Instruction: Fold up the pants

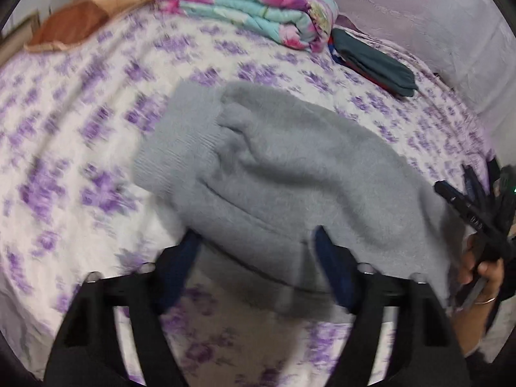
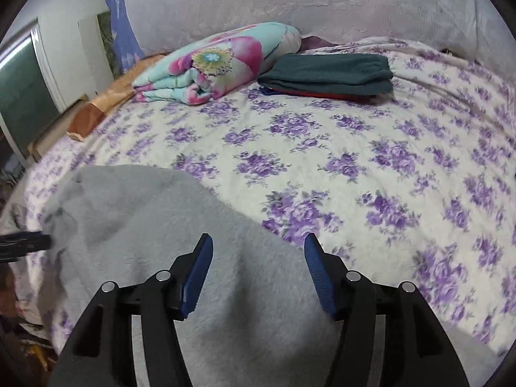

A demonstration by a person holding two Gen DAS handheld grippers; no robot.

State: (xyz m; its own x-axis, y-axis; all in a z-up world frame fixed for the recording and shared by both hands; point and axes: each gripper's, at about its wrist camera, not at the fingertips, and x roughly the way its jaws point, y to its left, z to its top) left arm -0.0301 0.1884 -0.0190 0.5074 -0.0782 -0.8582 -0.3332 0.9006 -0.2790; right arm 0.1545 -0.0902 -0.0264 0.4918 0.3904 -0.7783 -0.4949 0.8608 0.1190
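Pants (image 1: 274, 174) bunched on bedsheet (image 1: 80, 129), 12 o'clock of left gripper (image 1: 254, 242), jaws spread, fabric between, unpinched. Right gripper (image 2: 258, 248) spread over pants, empty.

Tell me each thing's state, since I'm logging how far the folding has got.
Grey pants: folded over, lying on the bed, not gripped.
Left hand-held gripper: open, over the pants.
Right hand-held gripper: open, nothing between its fingers.
Floral quilt: folded, at the bed's far side.
Teal garment: folded, topping a small stack.
Bedsheet: spread flat.
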